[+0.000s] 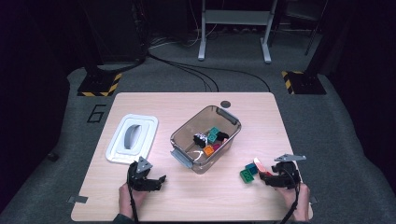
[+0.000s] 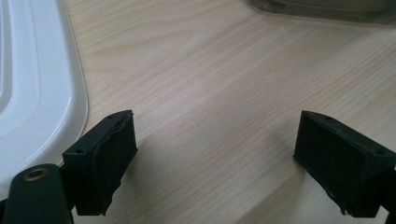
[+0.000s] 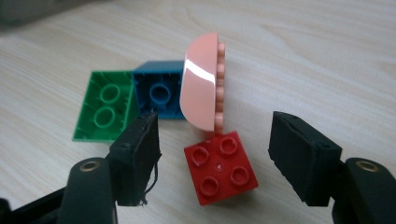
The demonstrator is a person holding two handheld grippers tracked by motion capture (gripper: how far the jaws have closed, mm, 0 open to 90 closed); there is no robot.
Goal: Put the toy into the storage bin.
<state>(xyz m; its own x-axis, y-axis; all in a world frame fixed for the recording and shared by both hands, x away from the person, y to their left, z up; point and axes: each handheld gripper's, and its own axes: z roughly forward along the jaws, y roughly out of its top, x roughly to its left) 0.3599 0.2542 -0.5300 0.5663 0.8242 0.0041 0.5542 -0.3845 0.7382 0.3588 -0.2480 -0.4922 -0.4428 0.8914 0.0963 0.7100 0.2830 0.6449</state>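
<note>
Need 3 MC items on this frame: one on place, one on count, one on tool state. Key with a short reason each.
1. Where does the white lid lie?
A. left of the clear bin
B. inside the bin
C. under the bricks

2. How many bricks lie outside the bin, by the right tool?
A. two
B. four
C. six

3. How does the red brick stand to the right tool?
A. clamped and lifted
B. between its jaws, on the table, pads not touching
C. far off from it

Key: 1 A, lid lies flat left of the bin. 2 B, green brick, blue brick, pink brick, red. 3 B, gaps show on both sides.
</note>
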